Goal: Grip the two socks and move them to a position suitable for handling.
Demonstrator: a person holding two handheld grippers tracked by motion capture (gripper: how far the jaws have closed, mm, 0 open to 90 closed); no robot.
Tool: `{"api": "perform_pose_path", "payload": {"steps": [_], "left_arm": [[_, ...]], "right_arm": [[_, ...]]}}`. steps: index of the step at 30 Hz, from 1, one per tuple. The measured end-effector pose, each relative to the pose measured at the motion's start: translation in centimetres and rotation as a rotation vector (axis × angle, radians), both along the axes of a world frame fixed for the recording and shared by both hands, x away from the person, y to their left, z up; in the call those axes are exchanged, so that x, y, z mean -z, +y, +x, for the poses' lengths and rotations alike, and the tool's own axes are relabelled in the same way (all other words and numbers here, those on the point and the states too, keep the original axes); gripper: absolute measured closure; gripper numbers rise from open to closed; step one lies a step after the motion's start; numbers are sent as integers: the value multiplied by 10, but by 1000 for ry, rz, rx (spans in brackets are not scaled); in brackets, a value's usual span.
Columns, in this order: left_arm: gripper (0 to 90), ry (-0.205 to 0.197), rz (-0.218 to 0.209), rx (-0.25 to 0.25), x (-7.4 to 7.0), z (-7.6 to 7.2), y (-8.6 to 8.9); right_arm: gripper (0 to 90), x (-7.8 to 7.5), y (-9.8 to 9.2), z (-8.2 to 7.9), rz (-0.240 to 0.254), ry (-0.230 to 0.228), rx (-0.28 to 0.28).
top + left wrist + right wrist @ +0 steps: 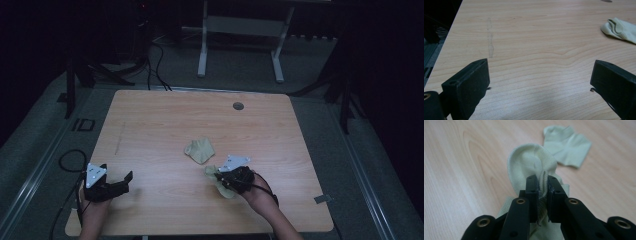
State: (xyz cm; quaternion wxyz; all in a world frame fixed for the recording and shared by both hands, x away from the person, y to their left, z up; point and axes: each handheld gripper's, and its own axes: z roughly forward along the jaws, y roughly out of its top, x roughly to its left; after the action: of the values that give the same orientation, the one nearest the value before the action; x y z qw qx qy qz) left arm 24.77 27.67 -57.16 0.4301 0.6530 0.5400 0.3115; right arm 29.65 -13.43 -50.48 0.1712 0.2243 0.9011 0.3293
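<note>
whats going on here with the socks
A person works at a wooden table with a gripper in each hand. The right gripper is shut on a pale green sock, pinching its fabric. A second sock lies on the table beyond it. The left gripper rests open over bare wood, holding nothing.

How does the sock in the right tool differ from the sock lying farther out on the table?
The held sock is pinched by its edge between the shut jaws of the right tool; the far sock lies free, touched by nothing. The held sock bulges and hangs rumpled, while the far sock lies flat and folded on the table. Both are the same pale green knit.
</note>
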Motion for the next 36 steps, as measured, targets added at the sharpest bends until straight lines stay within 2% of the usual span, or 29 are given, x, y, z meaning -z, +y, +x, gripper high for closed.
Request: {"api": "perform_pose_path", "payload": {"steps": [4, 7, 10, 12, 18, 20, 24, 26, 28, 29, 32, 34, 35, 36], "left_arm": [[22, -4, 0, 8, -1, -1, -2], [22, -10, -4, 20, -2, -1, -5], [22, -15, -10, 36, -3, -1, -8], [22, -21, -14, 49, -3, -1, -10], [22, -28, -11, 97, -6, -3, -25], [22, -25, -14, 125, -7, -4, -31], [22, -30, -38, 188, -10, -6, -48], [23, -39, -76, 242, -12, -7, -58], [24, -31, -73, 281, -16, -8, -70], [49, -8, -72, 320, -19, -8, -76], [68, 34, -47, 419, -25, -10, -99], [151, 53, -20, 490, -28, -13, -115], [153, 51, -7, 530, -29, -14, -123], [202, 50, 11, 562, -31, -15, -132]], "right_arm": [[813, 23, 7, -4, -42, 27, -3], [811, 38, 11, -7, -53, 54, -6], [800, 48, 14, -9, -65, 63, -13], [781, 49, 14, -10, -58, 59, -9], [513, 52, 11, -10, -21, 104, -7], [458, 53, 10, -9, -6, 127, -11], [390, 54, 12, -10, -1, 130, -19], [342, 53, 13, -9, -1, 141, -22], [325, 49, 14, -11, -8, 131, -28], [325, 46, 14, -12, 2, 127, -32], [306, 34, 11, -15, 35, 100, -23], [316, 26, 8, -15, 60, 94, -12], [342, 22, 6, -15, 66, 82, -9], [353, 19, 4, -14, 72, 96, -10]]}}
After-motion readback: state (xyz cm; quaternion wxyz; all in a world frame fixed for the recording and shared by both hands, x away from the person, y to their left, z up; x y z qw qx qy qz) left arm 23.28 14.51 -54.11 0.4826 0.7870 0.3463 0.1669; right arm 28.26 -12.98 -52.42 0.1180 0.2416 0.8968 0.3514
